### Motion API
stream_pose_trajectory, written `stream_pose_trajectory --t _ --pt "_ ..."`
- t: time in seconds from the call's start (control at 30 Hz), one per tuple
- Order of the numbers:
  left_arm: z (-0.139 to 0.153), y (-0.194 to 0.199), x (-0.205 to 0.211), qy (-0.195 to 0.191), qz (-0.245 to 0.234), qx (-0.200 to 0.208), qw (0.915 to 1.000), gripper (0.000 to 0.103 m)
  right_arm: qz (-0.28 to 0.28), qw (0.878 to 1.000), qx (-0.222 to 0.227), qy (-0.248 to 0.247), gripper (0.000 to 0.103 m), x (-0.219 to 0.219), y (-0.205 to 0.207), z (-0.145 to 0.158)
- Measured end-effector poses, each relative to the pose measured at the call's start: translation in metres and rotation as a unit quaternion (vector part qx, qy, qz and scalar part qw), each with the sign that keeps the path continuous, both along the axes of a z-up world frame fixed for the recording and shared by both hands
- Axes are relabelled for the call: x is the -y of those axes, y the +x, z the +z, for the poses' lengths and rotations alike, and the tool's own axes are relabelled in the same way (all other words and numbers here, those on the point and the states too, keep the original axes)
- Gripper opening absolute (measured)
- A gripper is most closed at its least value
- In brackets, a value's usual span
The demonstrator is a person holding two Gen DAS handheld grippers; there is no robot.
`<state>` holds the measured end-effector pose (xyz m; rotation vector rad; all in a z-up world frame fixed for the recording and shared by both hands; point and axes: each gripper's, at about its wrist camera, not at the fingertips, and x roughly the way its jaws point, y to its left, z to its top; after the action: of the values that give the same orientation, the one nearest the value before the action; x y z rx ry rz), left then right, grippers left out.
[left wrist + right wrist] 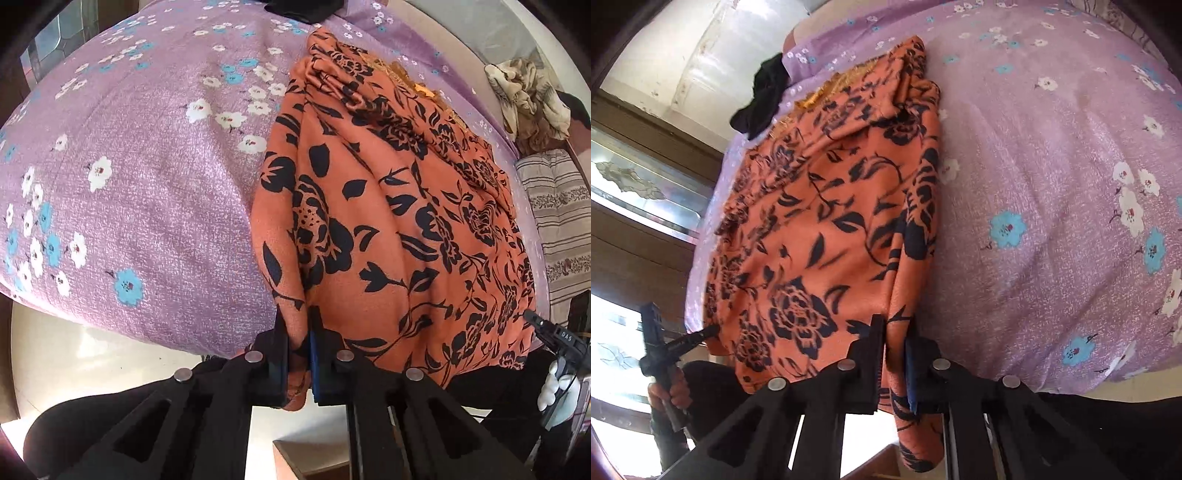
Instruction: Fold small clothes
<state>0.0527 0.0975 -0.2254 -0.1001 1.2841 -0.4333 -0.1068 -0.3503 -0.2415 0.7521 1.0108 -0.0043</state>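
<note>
An orange garment with black flowers (388, 206) lies lengthwise on the purple flowered bedsheet (147, 184), partly folded, with a yellow trim at its far end. My left gripper (297, 332) is shut on its near left corner at the bed's edge. My right gripper (895, 339) is shut on the near right corner of the same garment (820, 221), which hangs down between the fingers. The right gripper also shows in the left wrist view (554, 336), and the left gripper in the right wrist view (683, 339).
A black cloth (761, 96) lies at the far end of the bed (1052, 184). A crumpled beige cloth (528, 96) and a striped cushion (561, 221) sit beyond the bed's right side. A glass-panelled cabinet (639, 184) stands on the left.
</note>
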Motion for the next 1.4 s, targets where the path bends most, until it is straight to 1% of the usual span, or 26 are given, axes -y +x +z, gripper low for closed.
stream_pose_trajectory --t 0.03,0.07,0.1,0.13,0.17,0.2,0.23,0.3,0.33,0.37,0.4,0.47,0.53,0.67,0.7,0.77,0.83,0.9,0.93,0.97,1.07,1.13,1.27,1.37,1.4 --pt "0.003 -0.002 0.001 -0.009 -0.006 0.006 0.9999 0.009 -0.007 1.000 0.006 0.007 0.010 0.001 0.000 0.001" --pt "0.006 -0.004 -0.002 -0.014 -0.011 0.009 0.9998 0.009 -0.008 1.000 -0.001 0.006 0.010 0.002 0.000 0.000" --pt "0.007 -0.006 -0.002 -0.014 -0.019 0.011 0.9997 0.010 -0.001 1.000 -0.014 0.005 0.011 0.000 0.001 -0.003" --pt "0.006 -0.006 0.000 -0.009 -0.028 0.006 0.9996 0.012 0.006 0.999 -0.038 0.001 0.014 -0.003 0.002 -0.008" --pt "0.003 -0.005 0.004 -0.002 -0.030 -0.002 0.9996 0.026 0.011 0.998 -0.062 -0.001 0.015 -0.005 0.003 -0.014" --pt "-0.003 -0.004 0.006 0.005 -0.030 -0.019 0.9994 0.037 0.012 0.997 -0.079 -0.001 0.016 -0.005 0.003 -0.017" --pt "-0.008 -0.003 0.007 0.006 -0.028 -0.031 0.9991 0.048 0.014 0.996 -0.084 0.005 0.025 -0.006 0.002 -0.019" --pt "-0.014 -0.001 0.009 0.010 -0.027 -0.030 0.9991 0.047 0.023 0.997 -0.077 0.005 0.031 -0.009 0.000 -0.020" --pt "-0.013 -0.002 0.010 0.016 -0.026 -0.026 0.9992 0.043 0.030 0.997 -0.072 0.002 0.033 -0.012 0.000 -0.020" --pt "-0.013 -0.001 0.011 0.021 -0.021 -0.023 0.9993 0.019 0.031 0.997 -0.070 0.002 0.033 -0.013 0.000 -0.020" --pt "-0.013 0.001 0.012 0.026 -0.017 -0.021 0.9993 0.013 0.029 0.997 -0.066 0.011 0.032 -0.015 0.000 -0.019" --pt "-0.009 0.004 0.010 0.007 -0.016 -0.024 0.9996 0.010 0.033 0.998 -0.043 0.036 0.011 -0.014 0.000 -0.013" --pt "0.002 0.009 0.008 -0.011 -0.021 -0.020 0.9995 0.009 0.029 0.998 -0.014 0.053 0.011 -0.014 0.002 -0.002" --pt "0.033 0.027 0.002 -0.083 -0.017 -0.008 0.9964 0.009 0.017 0.993 0.066 0.096 0.009 -0.001 0.017 0.031" --pt "0.043 0.035 0.000 -0.100 -0.015 -0.004 0.9949 0.009 0.010 0.990 0.087 0.109 0.009 0.006 0.024 0.039" --pt "0.061 0.054 -0.001 -0.127 -0.010 0.007 0.9918 0.009 -0.002 0.985 0.116 0.127 0.009 0.018 0.042 0.051" --pt "0.080 0.079 0.002 -0.145 -0.009 0.022 0.9892 0.009 -0.016 0.981 0.142 0.130 0.009 0.027 0.063 0.061" --pt "0.098 0.104 0.009 -0.148 -0.005 0.040 0.9881 0.009 -0.033 0.978 0.165 0.122 0.009 0.036 0.087 0.069" --pt "0.104 0.120 0.015 -0.142 0.000 0.050 0.9886 0.008 -0.042 0.977 0.170 0.120 0.009 0.042 0.096 0.071" --pt "0.107 0.133 0.020 -0.141 0.007 0.053 0.9887 0.008 -0.056 0.976 0.175 0.121 0.009 0.048 0.105 0.071" --pt "0.111 0.167 0.031 -0.155 0.018 0.058 0.9861 0.008 -0.088 0.971 0.181 0.127 0.009 0.066 0.126 0.068" --pt "0.110 0.189 0.041 -0.159 0.025 0.057 0.9852 0.008 -0.106 0.968 0.182 0.138 0.009 0.078 0.143 0.064" --pt "0.101 0.228 0.063 -0.159 0.035 0.054 0.9852 0.008 -0.138 0.961 0.191 0.141 0.009 0.117 0.169 0.065" --pt "0.090 0.262 0.068 -0.155 0.060 0.052 0.9847 0.008 -0.189 0.951 0.191 0.150 0.010 0.143 0.192 0.054" --pt "0.082 0.274 0.070 -0.150 0.073 0.050 0.9847 0.008 -0.211 0.947 0.185 0.157 0.013 0.152 0.200 0.046"
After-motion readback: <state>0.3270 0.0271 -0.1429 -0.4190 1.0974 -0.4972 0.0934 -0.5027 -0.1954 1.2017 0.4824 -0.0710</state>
